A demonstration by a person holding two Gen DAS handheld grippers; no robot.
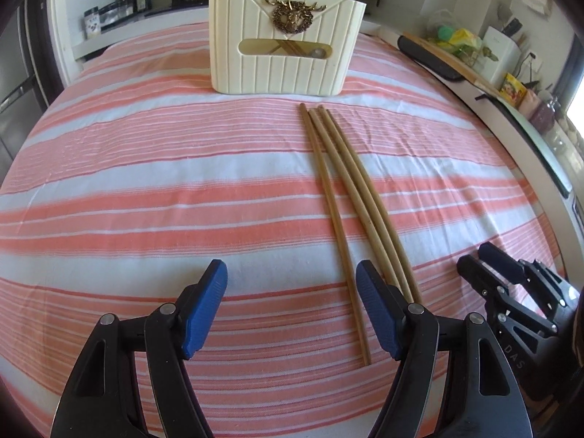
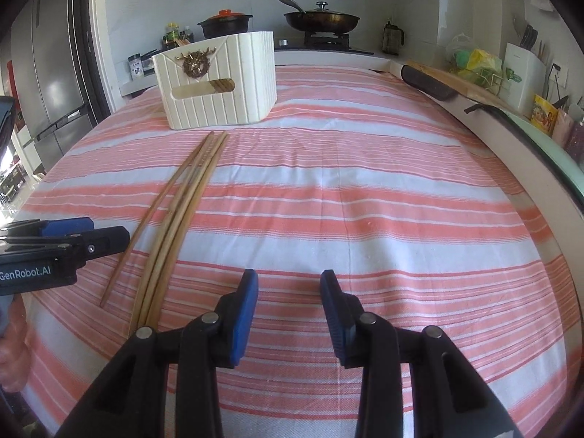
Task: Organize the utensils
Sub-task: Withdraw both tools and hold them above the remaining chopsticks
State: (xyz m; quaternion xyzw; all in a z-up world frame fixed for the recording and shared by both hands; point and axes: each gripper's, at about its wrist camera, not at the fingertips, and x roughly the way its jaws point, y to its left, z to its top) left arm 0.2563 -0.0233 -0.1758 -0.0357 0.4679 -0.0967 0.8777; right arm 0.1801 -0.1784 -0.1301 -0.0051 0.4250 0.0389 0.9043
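Striped tablecloth [image 2: 365,189], steel fridge [image 2: 51,84], stove pans [image 2: 321,18]

A home kitchen: behind the table with its pink-and-white striped cloth [image 2: 365,189] runs a counter with a gas hob [image 2: 325,38] carrying a lidded frying pan [image 2: 321,18] and black pot [image 2: 224,23], sauce bottles [image 2: 177,34] left of it, a steel fridge [image 2: 47,73] further left

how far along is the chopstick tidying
Partly done: some chopsticks already show through the window of the white holder. Nothing is in hand; left gripper and right gripper are both open and empty. Left: three chopsticks lying on the striped cloth.
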